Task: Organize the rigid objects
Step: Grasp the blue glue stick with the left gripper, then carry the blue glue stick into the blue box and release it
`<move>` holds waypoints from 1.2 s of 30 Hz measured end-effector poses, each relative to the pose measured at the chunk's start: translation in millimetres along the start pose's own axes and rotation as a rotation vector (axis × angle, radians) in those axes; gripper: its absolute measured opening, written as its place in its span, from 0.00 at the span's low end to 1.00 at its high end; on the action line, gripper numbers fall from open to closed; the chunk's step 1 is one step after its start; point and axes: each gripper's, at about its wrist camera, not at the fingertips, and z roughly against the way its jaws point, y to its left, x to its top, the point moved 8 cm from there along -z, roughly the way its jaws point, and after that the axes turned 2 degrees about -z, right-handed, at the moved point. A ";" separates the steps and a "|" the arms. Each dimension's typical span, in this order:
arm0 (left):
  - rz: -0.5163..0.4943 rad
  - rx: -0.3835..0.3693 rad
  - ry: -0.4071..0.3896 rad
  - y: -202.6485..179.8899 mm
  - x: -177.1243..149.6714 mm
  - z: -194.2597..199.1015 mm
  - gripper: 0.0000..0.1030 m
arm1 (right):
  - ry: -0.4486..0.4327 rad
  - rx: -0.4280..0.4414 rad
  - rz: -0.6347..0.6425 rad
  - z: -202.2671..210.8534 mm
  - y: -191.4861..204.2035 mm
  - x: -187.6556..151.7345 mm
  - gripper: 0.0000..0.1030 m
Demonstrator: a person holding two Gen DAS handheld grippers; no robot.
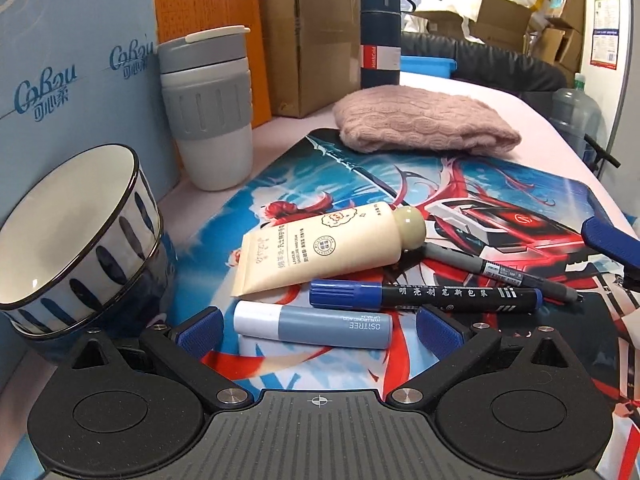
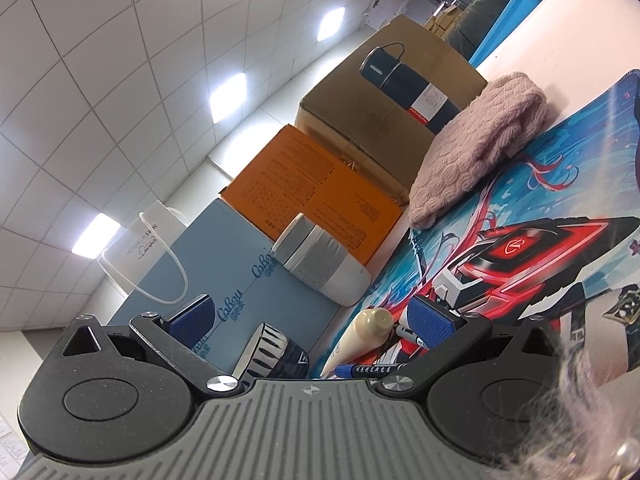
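- A grey-blue cylindrical lip-balm stick with a pale cap [image 1: 312, 329], printed "OSITREE", lies on the printed desk mat [image 1: 500, 184] between the left gripper's [image 1: 318, 330] wide-spread blue pads.
- Just beyond it: a blue-capped black marker [image 1: 424, 295] and a cream squeeze tube [image 1: 332, 246].
- The right gripper [image 2: 310, 318] is tilted, spread wide, holding nothing.

Bright ceiling panels [image 2: 228, 96], soft shadows, sharp focus, strong fisheye bending, dark corners

table [image 1: 500, 96]: pale pink top
on it: printed mat [image 1: 500, 184], grey cup [image 1: 212, 120], stacked bowls [image 1: 80, 248], navy flask [image 1: 380, 36]
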 end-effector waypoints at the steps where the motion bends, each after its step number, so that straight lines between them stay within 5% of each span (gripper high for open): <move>1: 0.003 -0.001 -0.001 0.5 0.2 -0.5 1.00 | -0.001 -0.001 0.001 0.1 0.1 -0.1 1.00; 5: 0.009 0.000 -0.006 1.3 0.6 -1.7 0.99 | 0.003 -0.003 0.002 -0.6 0.1 -0.5 1.00; 10: -0.008 -0.016 -0.026 -0.9 2.8 3.7 0.77 | 0.005 -0.009 0.001 -2.0 -0.8 -0.9 1.00; 16: -0.047 0.021 -0.083 -5.7 6.9 20.8 0.76 | 0.008 -0.008 0.007 -2.2 -0.6 -1.4 1.00; 21: -0.045 0.033 -0.218 -19.4 14.2 72.0 0.77 | 0.011 0.002 0.022 -2.1 1.5 -2.1 1.00; 31: 0.191 0.191 -0.476 8.8 7.5 208.8 0.77 | 0.024 0.038 0.087 -2.9 13.0 -7.3 1.00; 36: 0.385 0.424 -0.469 66.6 -22.4 267.8 0.77 | 0.043 0.042 0.114 -5.3 16.9 -11.4 1.00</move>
